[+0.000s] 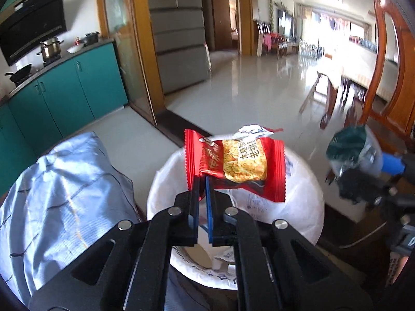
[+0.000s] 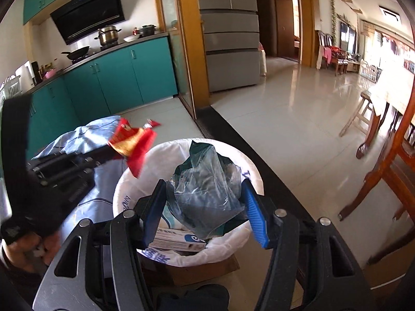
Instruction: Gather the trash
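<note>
Pale blue checked cloth [image 1: 59, 194] bunched at far left, its lower part cut off by the frame. Left gripper [image 1: 203, 181] pressed almost together, pinching the bottom edge of a red snack wrapper [image 1: 233, 165]: glossy, serrated ends, yellow noodle-cake picture, torn silver flap on top. It hangs above the bin [image 1: 306, 207], a round bin lined with a white printed bag. Right gripper [image 2: 205, 202] stands half spread, its blue pads pressing a crumpled clear plastic bag [image 2: 207, 189] with a dark green patch, also over the bin. Inside, a white carton [image 2: 176, 241] shows only partly; the rest of the contents are hidden. Brown wooden chair [image 2: 384, 171] at right, blurred.
</note>
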`<act>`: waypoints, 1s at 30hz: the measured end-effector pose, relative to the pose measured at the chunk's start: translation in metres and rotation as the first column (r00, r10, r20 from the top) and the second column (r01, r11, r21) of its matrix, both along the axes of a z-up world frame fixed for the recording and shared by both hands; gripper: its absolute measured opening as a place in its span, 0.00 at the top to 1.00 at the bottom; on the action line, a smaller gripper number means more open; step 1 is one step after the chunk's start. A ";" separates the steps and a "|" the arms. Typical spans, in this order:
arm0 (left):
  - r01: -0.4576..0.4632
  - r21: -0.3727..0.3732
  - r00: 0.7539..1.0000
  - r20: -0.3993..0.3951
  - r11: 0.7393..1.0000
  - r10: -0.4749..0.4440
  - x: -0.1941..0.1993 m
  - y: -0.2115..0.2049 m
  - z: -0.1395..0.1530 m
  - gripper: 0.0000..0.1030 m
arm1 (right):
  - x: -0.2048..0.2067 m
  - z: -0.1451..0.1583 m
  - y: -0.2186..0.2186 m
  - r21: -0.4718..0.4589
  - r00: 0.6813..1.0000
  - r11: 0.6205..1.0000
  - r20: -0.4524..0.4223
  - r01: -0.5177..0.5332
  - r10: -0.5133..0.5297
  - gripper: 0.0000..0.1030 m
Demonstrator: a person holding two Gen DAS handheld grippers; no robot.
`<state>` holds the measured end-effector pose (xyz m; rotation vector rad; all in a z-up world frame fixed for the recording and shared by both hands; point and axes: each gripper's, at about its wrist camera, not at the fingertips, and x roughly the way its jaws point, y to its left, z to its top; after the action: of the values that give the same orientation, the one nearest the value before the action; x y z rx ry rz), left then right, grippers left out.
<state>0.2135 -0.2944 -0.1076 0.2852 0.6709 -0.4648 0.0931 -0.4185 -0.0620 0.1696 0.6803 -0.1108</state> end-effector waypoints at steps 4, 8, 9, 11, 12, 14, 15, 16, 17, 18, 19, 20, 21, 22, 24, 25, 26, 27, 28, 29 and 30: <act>0.008 0.047 0.999 -0.033 0.999 -0.007 0.003 0.003 -0.017 0.63 | 0.004 -0.009 -0.003 0.018 1.000 1.000 -0.012 0.007 -0.007 0.43; -0.013 0.047 1.000 0.018 0.999 0.012 -0.001 0.010 -0.013 0.44 | 0.009 -0.015 0.002 0.033 1.000 0.999 -0.018 -0.004 0.005 0.43; -0.022 0.042 0.999 0.027 0.999 0.021 -0.004 0.015 -0.010 0.37 | 0.011 -0.016 0.004 0.035 1.000 0.999 -0.020 -0.009 0.009 0.43; -0.033 0.022 0.998 0.049 0.999 0.032 -0.011 0.024 0.000 0.31 | 0.014 -0.016 0.009 0.039 1.000 0.999 -0.023 -0.017 0.018 0.43; -0.038 0.013 0.997 0.062 0.999 0.037 -0.012 0.029 0.004 0.29 | 0.016 -0.016 0.011 0.039 0.999 0.999 -0.024 -0.023 0.024 0.43; -0.050 0.002 0.994 0.099 0.999 0.049 -0.025 0.038 0.016 0.26 | 0.019 -0.016 0.015 0.037 0.999 0.999 -0.022 -0.028 0.028 0.39; -0.060 0.002 0.991 0.120 0.998 0.060 -0.031 0.043 0.021 0.25 | 0.020 -0.016 0.016 0.036 0.999 0.999 -0.020 -0.026 0.027 0.37; -0.072 0.001 0.987 0.146 0.997 0.071 -0.039 0.050 0.026 0.23 | 0.022 -0.015 0.017 0.036 0.999 0.999 -0.022 -0.025 0.026 0.37; -0.079 0.000 0.983 0.166 0.997 0.078 -0.046 0.057 0.030 0.23 | 0.025 -0.015 0.017 0.040 0.999 0.999 -0.026 -0.021 0.022 0.35; -0.084 0.000 0.980 0.178 0.996 0.082 -0.052 0.062 0.034 0.21 | 0.026 -0.014 0.017 0.048 1.000 0.999 -0.027 -0.014 0.016 0.32; -0.092 0.001 0.976 0.200 0.996 0.090 -0.061 0.070 0.038 0.20 | 0.026 -0.013 0.017 0.058 1.000 0.998 -0.022 -0.010 0.012 0.31; -0.101 0.003 0.970 0.223 0.995 0.098 -0.069 0.079 0.042 0.19 | 0.025 -0.011 0.016 0.065 1.000 0.998 -0.018 -0.009 0.011 0.29; -0.115 0.009 0.963 0.247 0.993 0.110 -0.078 0.088 0.046 0.17 | 0.021 -0.007 0.018 0.070 1.000 0.998 -0.012 -0.005 0.006 0.28; -0.128 0.013 0.957 0.264 0.992 0.120 -0.086 0.094 0.050 0.15 | 0.017 -0.003 0.021 0.070 1.000 0.998 -0.002 -0.004 0.004 0.27; -0.163 0.011 0.943 0.297 0.987 0.152 -0.103 0.112 0.059 0.12 | 0.005 0.009 0.033 0.050 1.000 0.999 0.031 -0.003 0.002 0.23; -0.181 0.003 0.935 0.310 0.983 0.172 -0.112 0.122 0.065 0.09 | -0.005 0.018 0.041 0.029 0.998 1.000 0.062 -0.004 0.002 0.20; -0.199 -0.007 0.926 0.325 0.980 0.191 -0.122 0.133 0.071 0.08 | -0.017 0.027 0.051 0.009 0.995 1.000 0.099 -0.005 0.004 0.15; -0.217 -0.017 0.917 0.339 0.976 0.209 -0.134 0.144 0.078 0.07 | -0.026 0.034 0.059 -0.007 0.992 1.000 0.126 -0.003 0.004 0.08; -0.233 -0.024 0.910 0.346 0.972 0.227 -0.142 0.151 0.084 0.05 | -0.038 0.042 0.068 -0.025 0.987 1.000 0.158 0.001 0.003 0.05; -0.254 -0.030 0.903 0.351 0.967 0.248 -0.152 0.160 0.089 0.03 | -0.053 0.051 0.077 -0.042 0.981 0.999 0.193 0.006 0.002 0.03; -0.266 -0.034 0.899 0.353 0.963 0.261 -0.158 0.166 0.093 0.03 | -0.068 0.059 0.087 -0.055 0.976 0.998 0.219 0.009 0.003 0.03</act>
<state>0.0557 -0.1280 -0.0143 0.2786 0.3503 -0.1403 0.0251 -0.3312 -0.0032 0.1275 0.4569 -0.1120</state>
